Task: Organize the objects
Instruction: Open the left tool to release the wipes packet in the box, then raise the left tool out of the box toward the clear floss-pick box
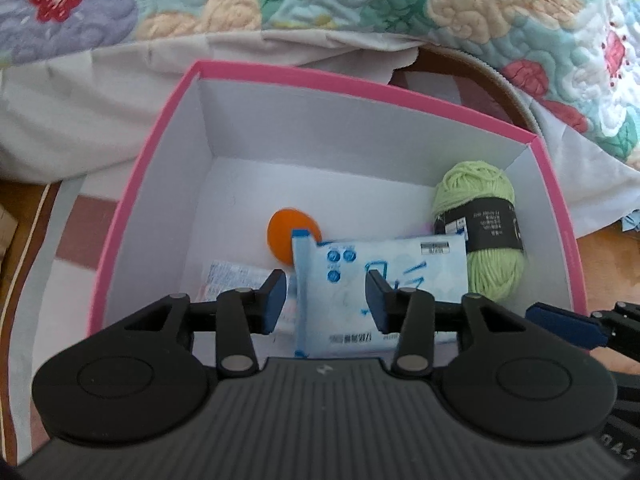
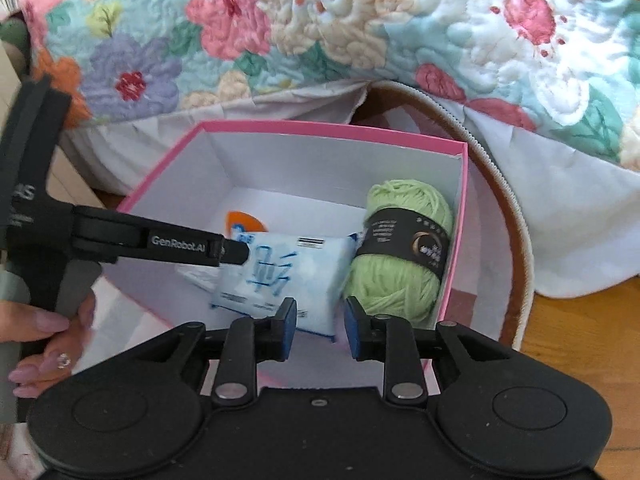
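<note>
- Left wrist view: pink box point(image 1: 132, 184) with white inside, seen from above and close; wipes packet point(image 1: 380, 276) lying on the box floor, green yarn ball point(image 1: 480, 232) touching its right end by the right wall.
- Orange ball point(image 1: 288, 232) behind the packet's left corner, mostly exposed here.
- Second small printed packet point(image 1: 228, 280) flat on the floor left of the wipes, partly behind the left finger; barely traceable in the other view.
- Left gripper point(image 1: 326, 300) above the packet, fingers point(image 1: 276, 300) parted moderately, nothing pinched, pads clear of the wrapper.
- Blue pad of the right gripper point(image 1: 560, 324) poking in at the right edge, over the box rim.
- Right wrist view: same box point(image 2: 456, 240) seen from farther back; flowered quilt point(image 2: 320, 32) draped behind it, wooden floor point(image 2: 580, 340) at right.
- Orange ball point(image 2: 240, 220) only a sliver here, hidden by the left gripper's arm point(image 2: 160, 240) crossing from the left.
- Hand point(image 2: 48, 340) gripping the left handle, seen only from this side.
- Right gripper point(image 2: 322, 330) at the near wall, fingers point(image 2: 356, 328) narrowly apart, empty; packet point(image 2: 288, 276) and yarn point(image 2: 400, 260) beyond the tips.
</note>
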